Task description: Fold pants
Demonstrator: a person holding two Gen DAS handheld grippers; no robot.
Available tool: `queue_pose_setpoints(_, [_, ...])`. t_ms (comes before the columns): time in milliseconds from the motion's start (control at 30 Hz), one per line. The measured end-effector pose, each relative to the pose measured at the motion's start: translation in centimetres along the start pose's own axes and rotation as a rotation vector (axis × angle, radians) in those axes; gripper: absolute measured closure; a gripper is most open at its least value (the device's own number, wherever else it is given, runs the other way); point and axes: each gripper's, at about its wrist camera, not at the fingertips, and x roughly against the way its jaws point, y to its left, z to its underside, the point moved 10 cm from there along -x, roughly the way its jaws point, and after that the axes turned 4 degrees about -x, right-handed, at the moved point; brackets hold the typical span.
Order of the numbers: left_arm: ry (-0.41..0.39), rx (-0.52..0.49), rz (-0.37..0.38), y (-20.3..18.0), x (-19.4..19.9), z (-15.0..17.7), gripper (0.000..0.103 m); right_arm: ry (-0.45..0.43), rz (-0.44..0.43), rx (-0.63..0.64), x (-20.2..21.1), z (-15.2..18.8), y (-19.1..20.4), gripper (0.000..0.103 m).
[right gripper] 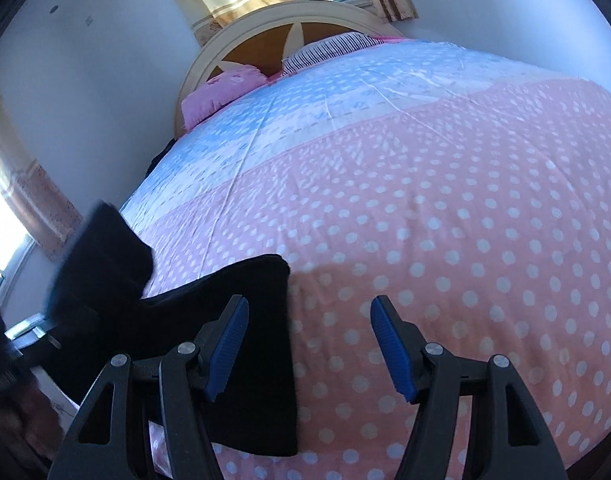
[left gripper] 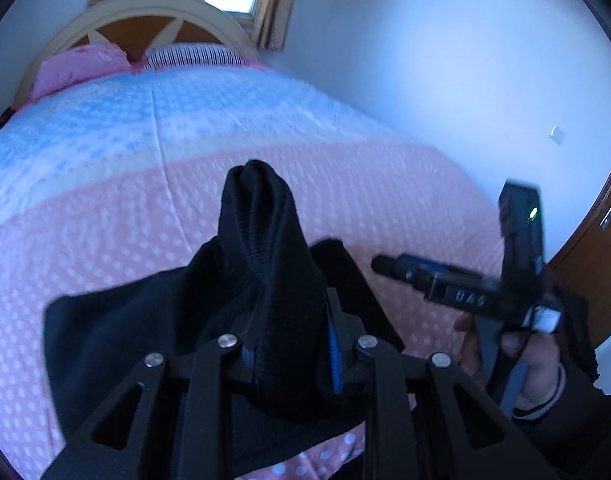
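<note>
Black pants [left gripper: 153, 332] lie on the pink dotted bedspread [left gripper: 105, 232] near the bed's front edge. My left gripper [left gripper: 293, 360] is shut on a bunched ribbed part of the pants [left gripper: 261, 240], which stands up above its fingers. In the left wrist view my right gripper [left gripper: 379, 265] is seen at the right, held by a hand [left gripper: 537, 372] above the cover. In the right wrist view my right gripper [right gripper: 309, 344] is open with nothing between its blue pads [right gripper: 393, 344]. The pants [right gripper: 245, 344] lie to its left, one part lifted [right gripper: 101, 264].
The bedspread [right gripper: 445, 240] stretches far ahead and right, blue and white toward the headboard [right gripper: 289, 28]. A pink pillow [right gripper: 221, 92] and a striped pillow [right gripper: 329, 50] rest there. White wall [left gripper: 445, 60] and a wooden door [left gripper: 589, 280] stand right of the bed.
</note>
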Motion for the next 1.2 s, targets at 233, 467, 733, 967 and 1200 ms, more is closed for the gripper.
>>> queue_pose_setpoints(233, [0.028,-0.078,-0.030,-3.1,-2.6,0.9,0.073,0.023,-0.001,-0.011,-0.8,0.6,-0.2,0.038])
queue_pose_setpoints(467, [-0.067,-0.172,-0.037,-5.8,0.8,0.3,0.039,0.014,-0.006,-0.042,-0.6,0.2,-1.0,0.038])
queue_pose_setpoints(733, [-0.133,-0.097,-0.299,3.2,5.8,2.6,0.012,0.018,-0.135,-0.009,1.2,0.5,3.2,0.034])
queue_pose_setpoints(967, [-0.122,0.103,-0.404,11.2,7.5,6.1,0.011,0.100,-0.110,0.068,-0.7,3.0,7.0,0.032])
queue_pose_setpoints(1200, [-0.111,0.179,-0.396,13.2,6.3,6.8,0.011,0.163,-0.100,0.099,-2.6,3.6,8.3,0.075])
